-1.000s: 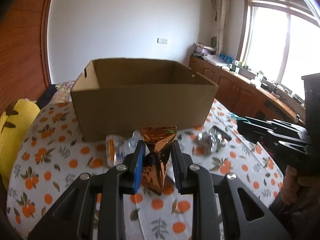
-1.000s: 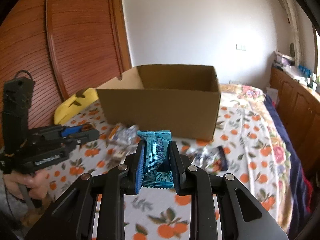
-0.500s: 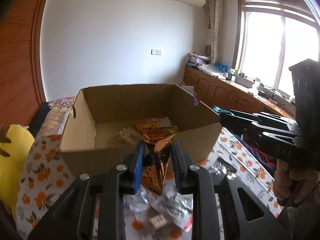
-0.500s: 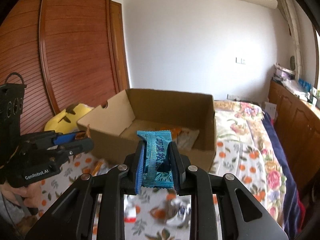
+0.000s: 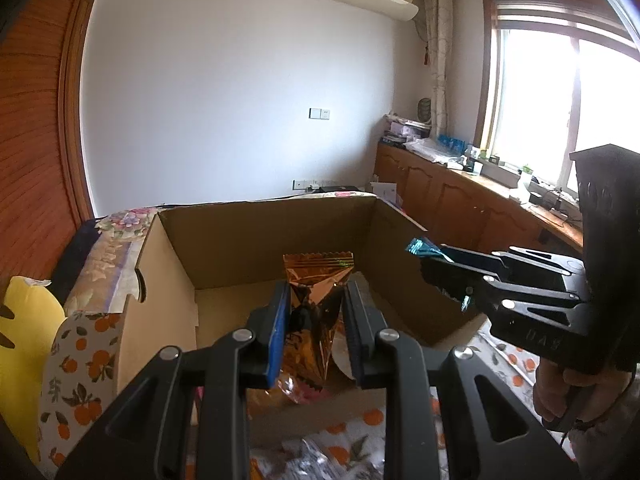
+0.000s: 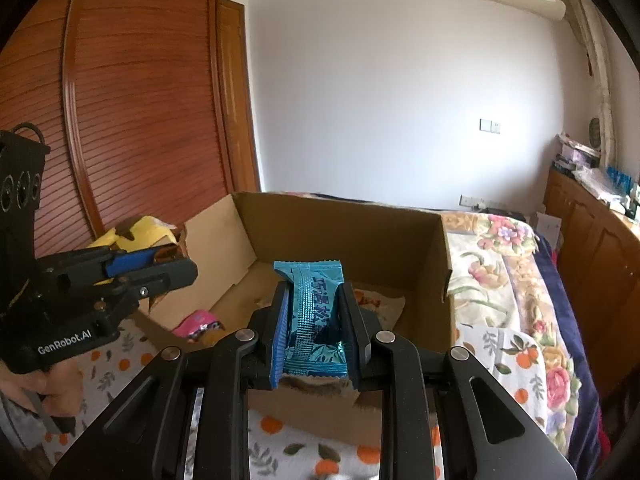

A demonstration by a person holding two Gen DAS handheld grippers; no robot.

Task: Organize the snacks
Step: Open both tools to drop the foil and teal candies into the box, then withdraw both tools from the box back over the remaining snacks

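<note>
Open cardboard box (image 5: 240, 252) filling the middle of both views, resting on a cloth printed with oranges (image 5: 76, 360), top flaps absent, brown floor visible inside. White wall and wood-slatted door (image 6: 132, 92) behind, at upper left of the right wrist view; window and wooden cabinets at right of the left wrist view.

At lower centre of the left wrist view, left gripper (image 5: 314, 312) clamped on a copper foil snack packet (image 5: 316, 280), packet upright with its crimped top edge poking above the fingertips, held over the box's near wall. Same gripper seen at left of the right wrist view, gripped by a hand (image 6: 38, 384).

At lower centre of the right wrist view, right gripper (image 6: 316, 312) clamped on a blue snack packet (image 6: 312, 304), upright, also over the near wall. Pink wrapper (image 6: 198, 320) lying inside the box at lower left of its floor. More wrappers, blurred, on the cloth below.
</note>
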